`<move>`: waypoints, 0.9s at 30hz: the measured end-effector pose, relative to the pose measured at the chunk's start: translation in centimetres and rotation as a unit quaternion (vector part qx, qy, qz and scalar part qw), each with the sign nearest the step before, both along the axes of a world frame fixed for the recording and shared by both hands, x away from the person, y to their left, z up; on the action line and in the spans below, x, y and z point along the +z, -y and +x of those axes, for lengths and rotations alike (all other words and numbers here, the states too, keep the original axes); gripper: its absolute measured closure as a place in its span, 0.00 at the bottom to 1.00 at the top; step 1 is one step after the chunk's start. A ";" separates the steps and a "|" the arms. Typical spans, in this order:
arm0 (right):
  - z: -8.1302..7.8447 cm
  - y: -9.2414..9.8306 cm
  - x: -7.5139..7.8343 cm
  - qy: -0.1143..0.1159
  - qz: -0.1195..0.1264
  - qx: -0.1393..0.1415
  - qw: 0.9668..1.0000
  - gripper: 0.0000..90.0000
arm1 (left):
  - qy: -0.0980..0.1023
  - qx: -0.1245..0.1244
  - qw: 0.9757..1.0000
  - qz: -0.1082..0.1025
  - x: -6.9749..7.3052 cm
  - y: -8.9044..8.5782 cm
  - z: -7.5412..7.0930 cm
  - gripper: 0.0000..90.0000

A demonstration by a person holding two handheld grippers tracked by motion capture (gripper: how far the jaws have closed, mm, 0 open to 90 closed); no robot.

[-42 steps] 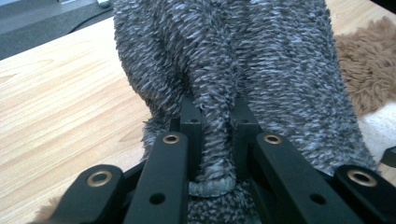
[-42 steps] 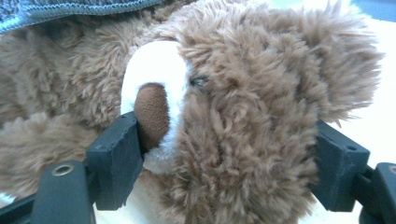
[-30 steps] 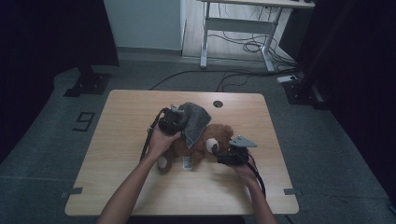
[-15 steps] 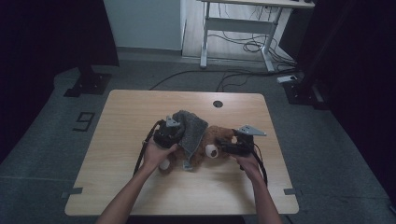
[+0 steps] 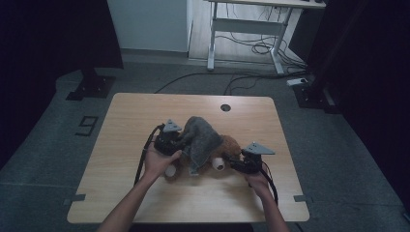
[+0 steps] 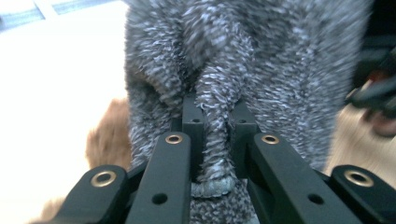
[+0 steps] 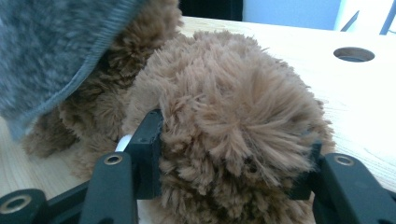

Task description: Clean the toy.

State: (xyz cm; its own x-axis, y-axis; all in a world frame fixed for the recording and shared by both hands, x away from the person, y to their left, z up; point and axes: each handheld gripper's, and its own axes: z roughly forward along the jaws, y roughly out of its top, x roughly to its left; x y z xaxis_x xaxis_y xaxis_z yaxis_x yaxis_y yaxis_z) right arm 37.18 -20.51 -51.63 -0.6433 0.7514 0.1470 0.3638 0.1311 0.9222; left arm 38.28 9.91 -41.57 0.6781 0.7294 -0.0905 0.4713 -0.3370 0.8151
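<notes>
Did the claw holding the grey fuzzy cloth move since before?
Yes. The left claw, shut on the grey cloth, has slid toward the table's left edge, farther from the round hole, pulling the cloth along over the brown teddy.

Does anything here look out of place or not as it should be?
Yes. The grey knitted garment is not on the brown teddy bear properly; it lies bunched over it on the table, pinched by the left gripper.

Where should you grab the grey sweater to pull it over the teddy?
Grab the sweater by its thick hem, coming in from the side away from the teddy. The left gripper already pinches a folded ridge of knit there. The fabric is floppy, so a bunched edge probably holds better than flat cloth.
</notes>
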 end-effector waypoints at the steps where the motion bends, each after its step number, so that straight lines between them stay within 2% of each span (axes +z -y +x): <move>1: 0.0 -0.1 0.0 0.002 0.000 -0.001 1.000 0.50 | 0.014 -0.002 1.000 0.002 0.7 0.6 -0.1 0.90; 3: -0.1 -0.2 -0.1 0.007 -0.005 -0.002 1.000 0.50 | 0.034 -0.014 0.999 0.007 2.1 2.6 0.0 0.90; 5: -0.1 -0.2 -0.1 0.009 -0.005 -0.005 1.000 0.50 | 0.039 -0.026 0.999 0.007 2.6 4.6 0.2 0.90; 8: -0.2 -0.3 -0.2 0.015 -0.008 -0.008 1.000 0.50 | 0.032 -0.049 0.998 0.021 2.1 8.6 0.9 0.90; 10: -0.4 -0.3 -0.1 0.017 -0.014 -0.010 1.000 0.50 | 0.034 -0.058 0.994 0.081 0.4 11.7 1.2 0.90; 12: -0.4 -0.3 -0.1 0.019 -0.021 -0.013 1.000 0.50 | 0.040 -0.057 0.992 0.105 -0.8 13.1 1.4 0.90; 13: -0.5 -0.3 -0.2 0.019 -0.028 -0.016 0.999 0.50 | 0.048 -0.054 0.991 0.111 -1.2 13.4 1.3 0.90; 14: -0.5 -0.2 -0.3 0.020 -0.030 -0.017 0.999 0.51 | 0.051 -0.054 0.991 0.111 -1.3 13.4 1.3 0.90; 15: -0.5 -0.1 -0.4 0.017 -0.026 -0.018 0.999 0.51 | 0.052 -0.052 0.992 0.104 -1.3 12.9 1.2 0.90; 17: -0.5 0.0 -0.4 0.017 -0.024 -0.015 0.999 0.52 | 0.054 -0.044 0.992 0.106 -1.2 12.0 1.1 0.90; 21: -0.5 0.0 -0.3 0.015 -0.021 -0.018 0.999 0.52 | 0.041 -0.011 0.993 0.109 -1.4 8.6 1.3 0.90; 24: -0.4 0.0 -0.3 0.014 -0.020 -0.019 1.000 0.52 | 0.022 0.004 0.995 0.099 -2.2 6.4 1.7 0.90; 26: -0.5 -0.1 -0.3 0.013 -0.021 -0.019 1.000 0.52 | 0.020 0.010 0.996 0.091 -2.4 5.2 1.6 0.90; 27: -0.5 -0.1 -0.3 0.013 -0.021 -0.019 1.000 0.52 | 0.026 0.016 0.996 0.090 -2.4 4.5 1.4 0.90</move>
